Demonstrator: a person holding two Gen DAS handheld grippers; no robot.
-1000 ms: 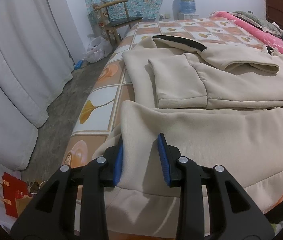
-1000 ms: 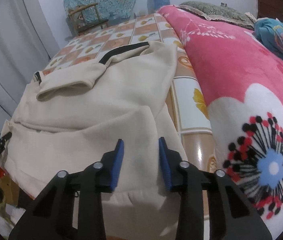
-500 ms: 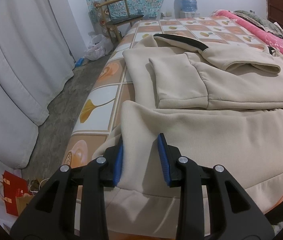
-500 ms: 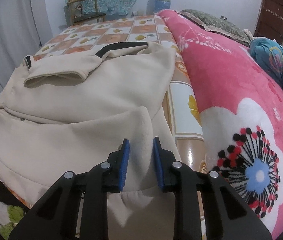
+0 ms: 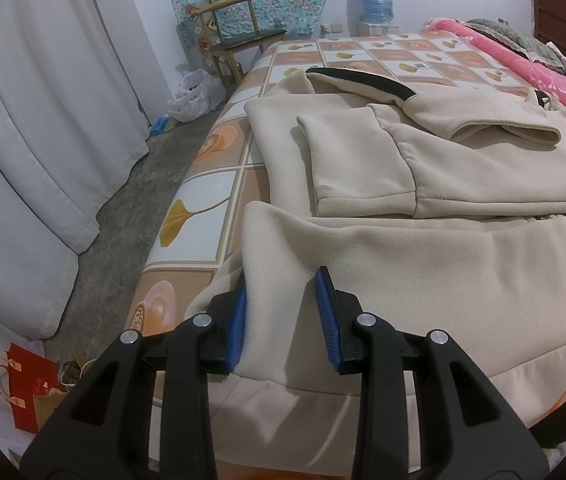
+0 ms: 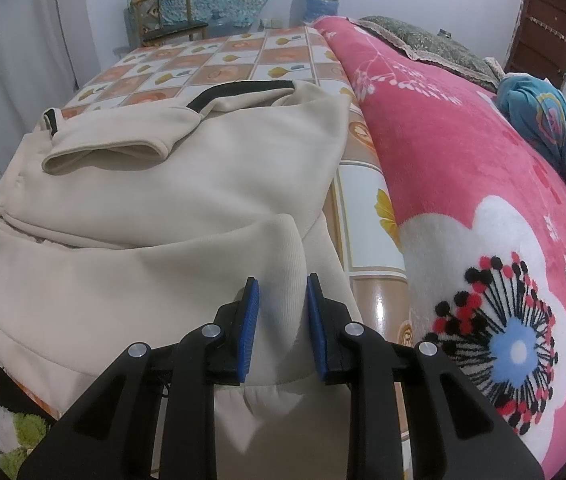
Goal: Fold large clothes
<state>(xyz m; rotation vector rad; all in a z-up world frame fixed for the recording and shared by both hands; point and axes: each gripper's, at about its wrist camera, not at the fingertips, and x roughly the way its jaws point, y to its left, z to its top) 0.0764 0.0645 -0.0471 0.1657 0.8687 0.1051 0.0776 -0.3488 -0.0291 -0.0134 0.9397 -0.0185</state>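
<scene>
Mid bottom-fold: left gripper [image 5: 281, 320] and right gripper [image 6: 281, 314] jaws each pinch a hem corner of the cream hoodie [image 5: 423, 264] lying on the bed [image 5: 203, 216], so next I carry both corners evenly toward the collar.

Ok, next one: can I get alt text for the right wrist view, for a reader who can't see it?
The right tool, with blue pads, pinches a raised fold near the bottom hem of a cream hoodie spread on a checkered bed cover. A pink floral blanket lies to the right; a wooden chair stands by the far wall.
</scene>
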